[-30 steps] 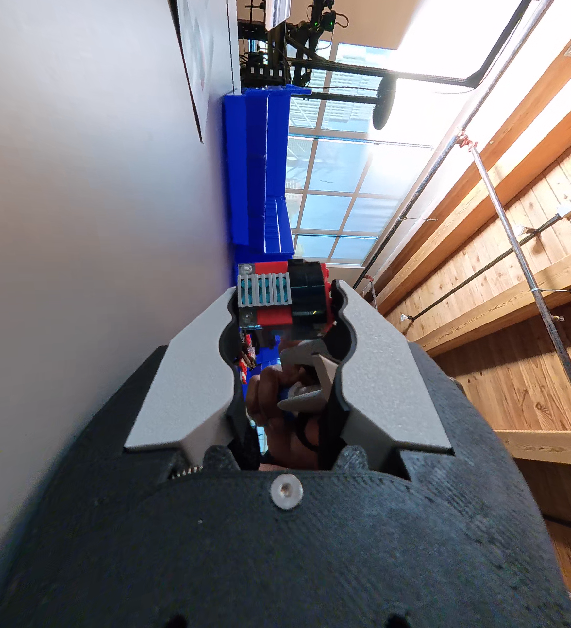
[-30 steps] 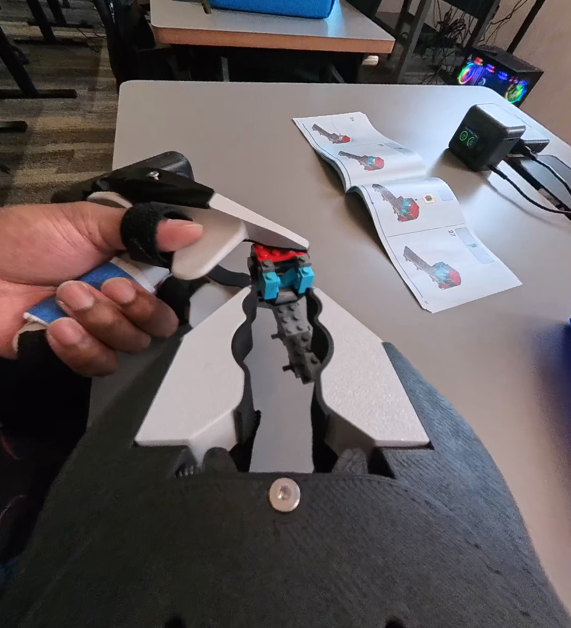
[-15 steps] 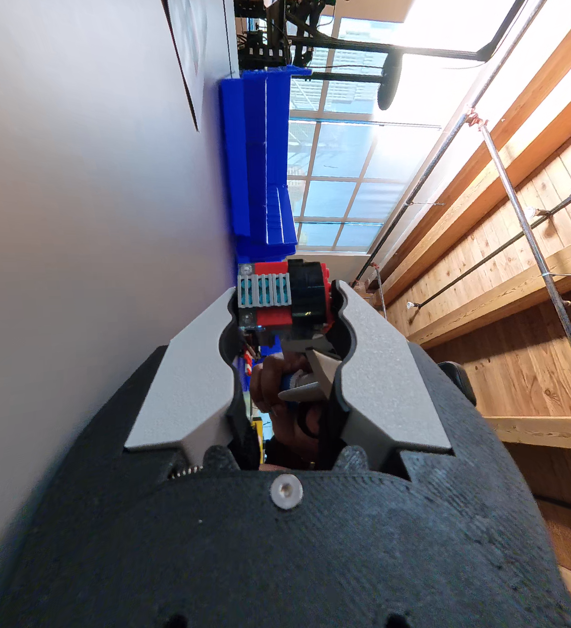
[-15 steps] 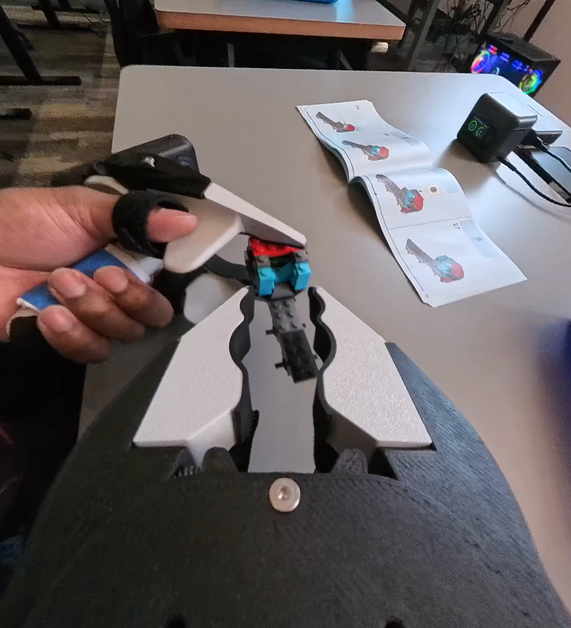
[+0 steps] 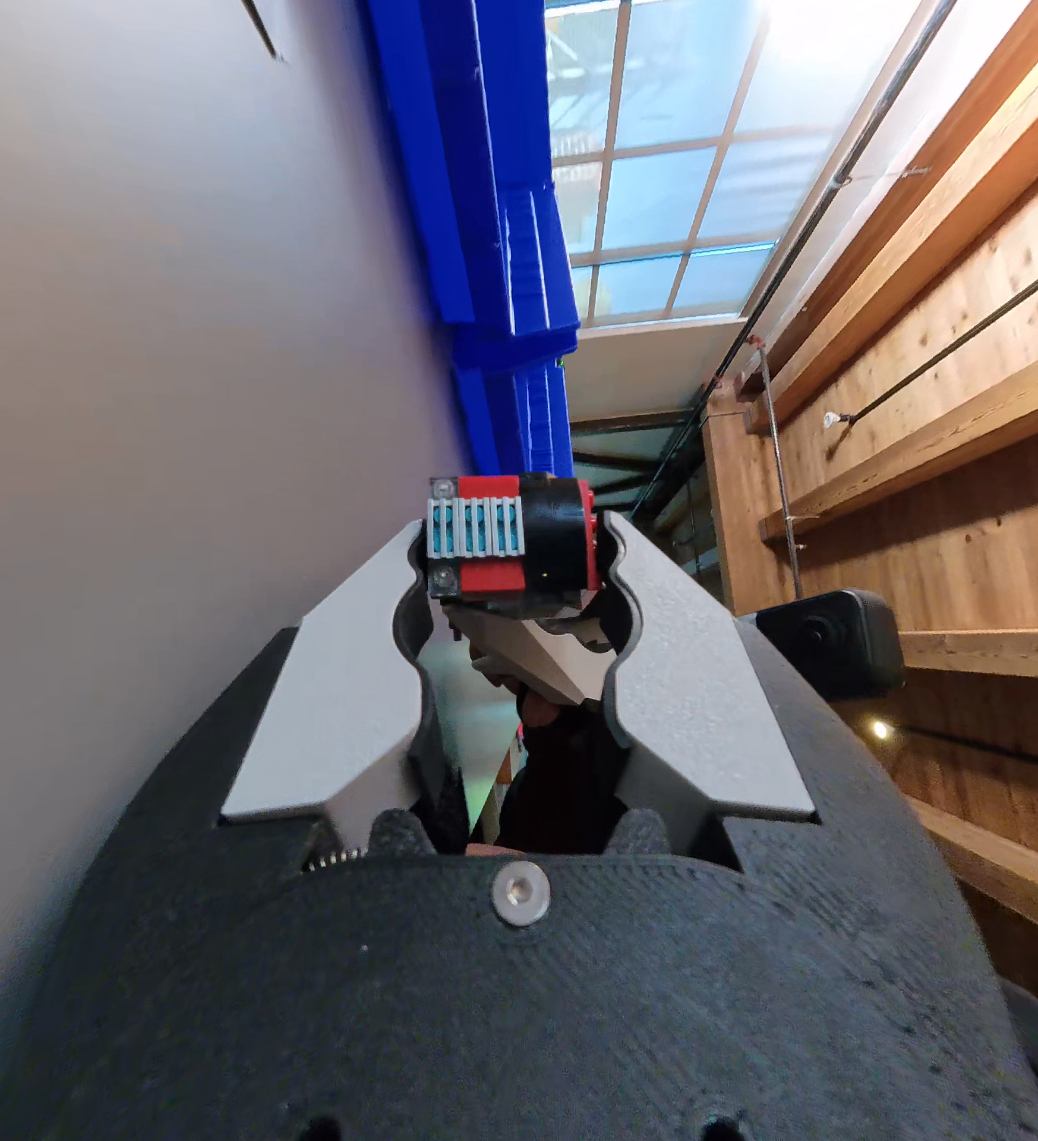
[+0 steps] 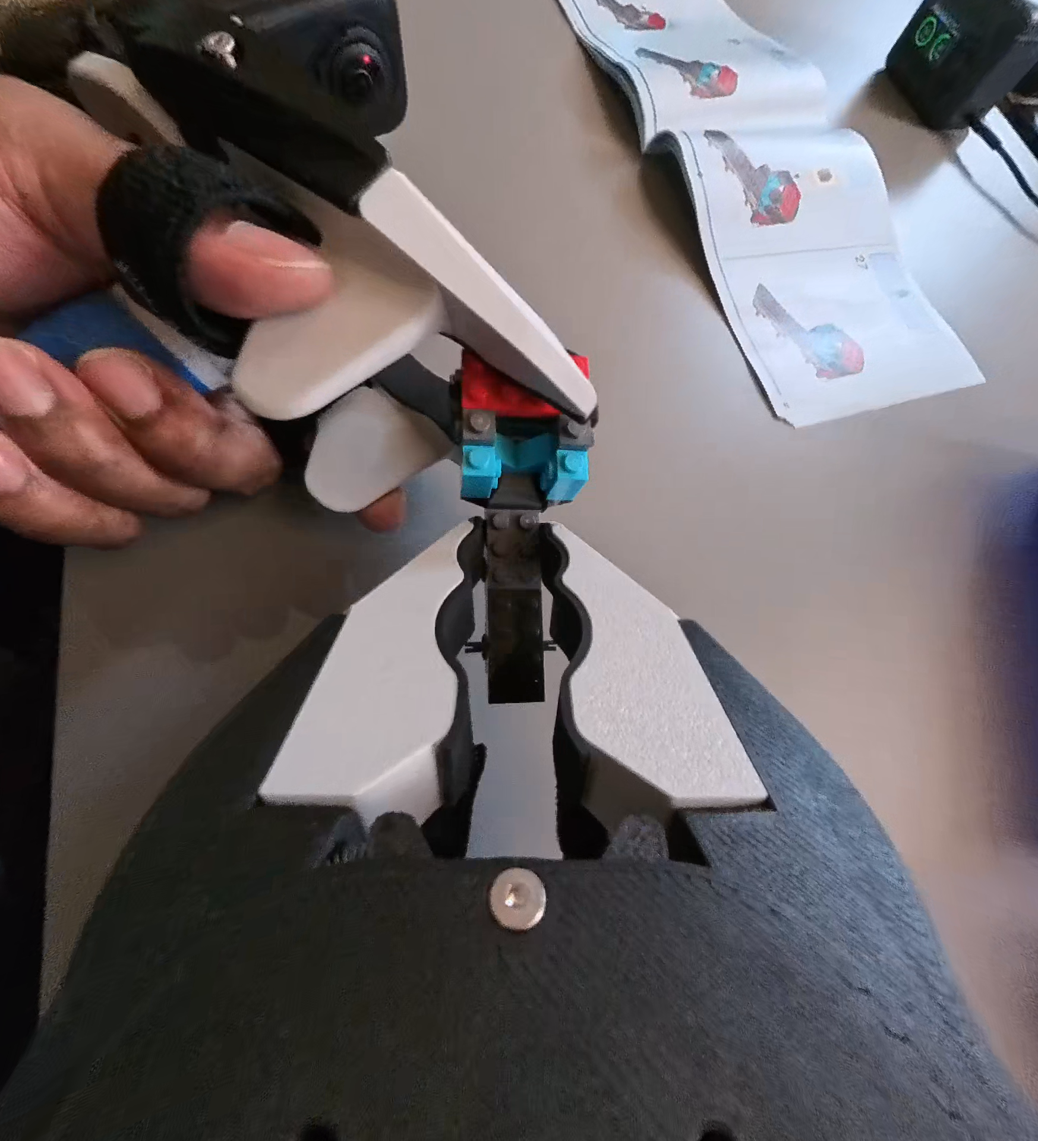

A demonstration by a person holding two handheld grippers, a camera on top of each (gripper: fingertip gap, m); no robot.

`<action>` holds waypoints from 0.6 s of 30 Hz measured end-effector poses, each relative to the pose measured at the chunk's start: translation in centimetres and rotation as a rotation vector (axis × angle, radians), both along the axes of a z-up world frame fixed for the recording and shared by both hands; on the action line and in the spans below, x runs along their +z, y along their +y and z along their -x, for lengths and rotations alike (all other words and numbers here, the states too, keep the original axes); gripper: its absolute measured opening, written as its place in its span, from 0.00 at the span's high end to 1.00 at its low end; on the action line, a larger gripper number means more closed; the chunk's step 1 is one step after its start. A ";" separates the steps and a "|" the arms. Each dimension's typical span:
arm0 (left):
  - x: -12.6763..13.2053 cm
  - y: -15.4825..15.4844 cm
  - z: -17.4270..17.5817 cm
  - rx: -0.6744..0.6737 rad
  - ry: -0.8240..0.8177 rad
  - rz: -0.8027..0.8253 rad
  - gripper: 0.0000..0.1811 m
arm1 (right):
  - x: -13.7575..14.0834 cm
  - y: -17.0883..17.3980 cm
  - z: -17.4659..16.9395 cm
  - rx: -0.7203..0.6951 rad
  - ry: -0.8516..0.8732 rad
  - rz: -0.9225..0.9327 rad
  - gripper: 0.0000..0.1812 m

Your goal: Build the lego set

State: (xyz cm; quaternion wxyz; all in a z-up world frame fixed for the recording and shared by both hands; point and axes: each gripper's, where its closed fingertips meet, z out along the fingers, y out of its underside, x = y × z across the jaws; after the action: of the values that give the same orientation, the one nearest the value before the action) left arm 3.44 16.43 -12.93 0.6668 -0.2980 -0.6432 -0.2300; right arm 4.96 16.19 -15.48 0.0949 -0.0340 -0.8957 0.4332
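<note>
Lego model (image 6: 525, 426) held by both: left gripper (image 6: 565, 395) clamps red head at 12 o'clock, right gripper (image 6: 511, 531) closed on its dark tail.

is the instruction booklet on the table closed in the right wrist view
No, the instruction booklet lies open on the grey table, its pages with pictures of the model facing up.

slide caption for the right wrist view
Right gripper clamps the lego model's dark tail; left gripper grips its red front.
</note>
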 end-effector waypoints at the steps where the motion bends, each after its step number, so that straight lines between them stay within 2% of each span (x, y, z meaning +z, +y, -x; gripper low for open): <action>1: 0.0 0.4 0.2 -0.016 -0.002 0.004 0.71 | 0.0 0.4 0.2 -0.015 -0.006 0.009 0.90; 4: 0.0 1.6 1.0 -0.056 0.006 0.024 0.69 | -0.2 1.8 1.0 -0.074 -0.020 0.033 0.90; 11: 0.8 2.7 3.2 -0.077 0.104 0.142 0.55 | -0.9 6.9 4.3 -0.272 -0.043 0.059 0.91; 18: 2.4 -1.8 4.5 -0.006 0.286 0.339 0.50 | -2.0 10.2 7.9 -0.408 -0.025 -0.045 0.91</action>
State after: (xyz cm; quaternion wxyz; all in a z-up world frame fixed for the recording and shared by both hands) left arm -1.11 14.62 -10.54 0.6908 -0.4374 -0.5708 -0.0758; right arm -2.91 26.36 -17.48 0.1701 -0.2181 -0.8808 0.3843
